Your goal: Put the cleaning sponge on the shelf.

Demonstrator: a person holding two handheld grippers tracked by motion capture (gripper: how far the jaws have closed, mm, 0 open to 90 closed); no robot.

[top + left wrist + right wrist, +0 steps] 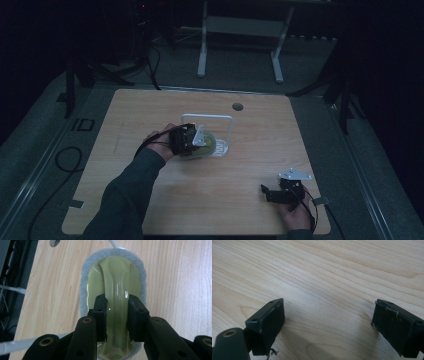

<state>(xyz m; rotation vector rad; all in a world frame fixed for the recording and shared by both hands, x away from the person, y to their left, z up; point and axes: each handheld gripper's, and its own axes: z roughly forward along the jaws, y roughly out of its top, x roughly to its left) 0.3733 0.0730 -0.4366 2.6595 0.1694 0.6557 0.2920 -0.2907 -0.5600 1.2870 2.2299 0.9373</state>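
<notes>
Gripping the green scrub brush (113,290) with my left gripper (117,315), jaws pinched narrow on either side of its raised glossy handle ridge, pads touching the ridge on both flanks. Brush is oval, olive-green plastic top with a grey-white foam or bristle rim around it, lying flat on the table (175,290). In the left gripper view the brush runs lengthwise away from my jaws, far end pointing up the frame, near end tucked under the gripper body.

From the high view my left gripper (192,139) and brush (207,145) sit near the middle of the table (150,110), a bit toward the far edge. A white wire frame (210,117) stands just beside the brush on its far and right side; can't tell if it touches the brush. A white rod end of it shows at the top of the left gripper view, meeting the brush's far end.

My right gripper (272,192) rests by the near right corner of the table, well apart from the brush, jaws pointing left. In the right gripper view my right gripper (328,322) is spread wide, nothing between the jaws, bare wood grain below.

A small round hole (237,106) sits near the table's far edge.
</notes>
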